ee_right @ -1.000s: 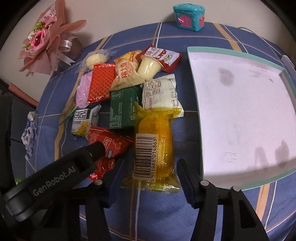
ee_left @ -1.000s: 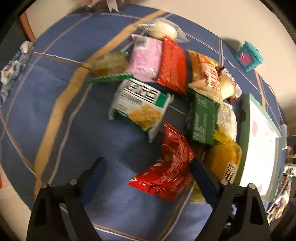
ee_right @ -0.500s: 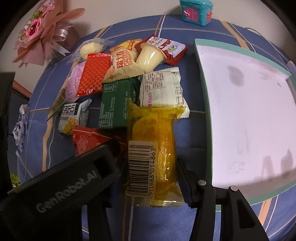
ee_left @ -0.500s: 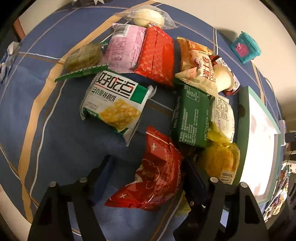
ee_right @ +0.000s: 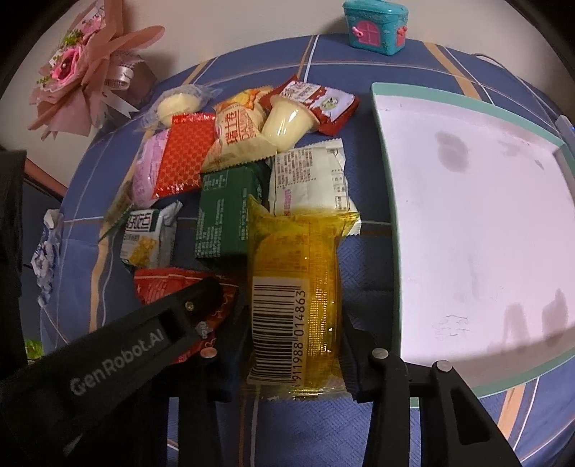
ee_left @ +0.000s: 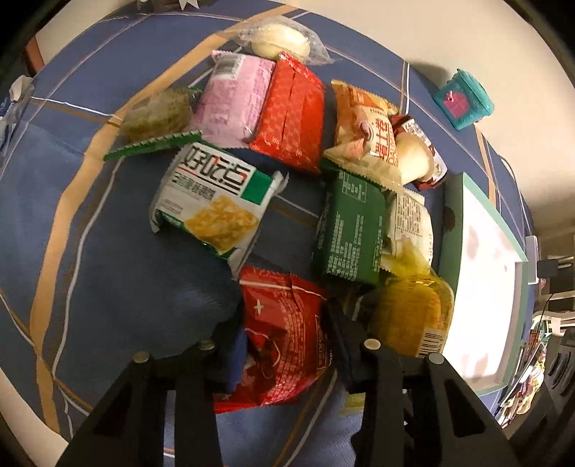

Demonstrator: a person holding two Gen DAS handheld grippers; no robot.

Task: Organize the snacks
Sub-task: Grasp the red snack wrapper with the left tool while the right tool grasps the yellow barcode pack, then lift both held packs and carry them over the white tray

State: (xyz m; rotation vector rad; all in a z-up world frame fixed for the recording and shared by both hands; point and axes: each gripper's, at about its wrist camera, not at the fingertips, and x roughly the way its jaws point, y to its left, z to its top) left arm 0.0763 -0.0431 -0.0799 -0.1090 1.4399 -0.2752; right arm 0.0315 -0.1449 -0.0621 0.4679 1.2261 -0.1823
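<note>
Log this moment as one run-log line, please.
left gripper: closing on red snack bag | right gripper: closing on yellow snack packet | tray: no snacks inside | both packets on tablecloth

Over on my far side I've got a pink paper-wrapped flower bouquet (ee_right: pixel 86 68) sitting at the back edge of the table (ee_right: pixel 323 424), which wears a blue cloth with tan and white stripes. Further along, a small teal house-shaped box with pink door (ee_right: pixel 375 27) stands near the wall. Crumpled blue-and-white wrapper (ee_right: pixel 45 258) hangs off the side.
</note>
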